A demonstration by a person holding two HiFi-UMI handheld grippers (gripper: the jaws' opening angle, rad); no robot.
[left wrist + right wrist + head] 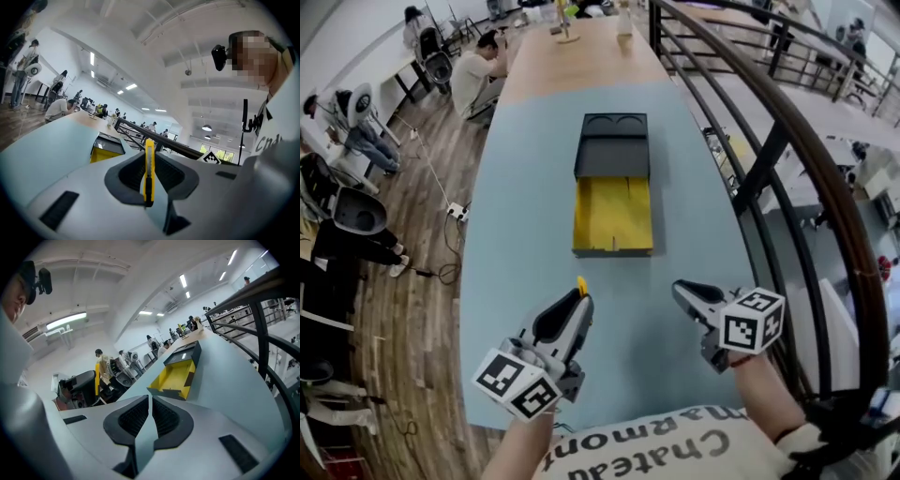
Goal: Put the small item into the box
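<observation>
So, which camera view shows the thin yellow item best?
The left gripper view: the yellow item stands edge-on, clamped in the left gripper. The head view shows only its tip above that gripper. The right gripper view does not show it.

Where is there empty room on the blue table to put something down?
Bare blue table lies left of the box, in a narrower strip between the box and the railing, and between the box's yellow tray and the left tool and right tool. The brown far end holds a few small things.
</observation>
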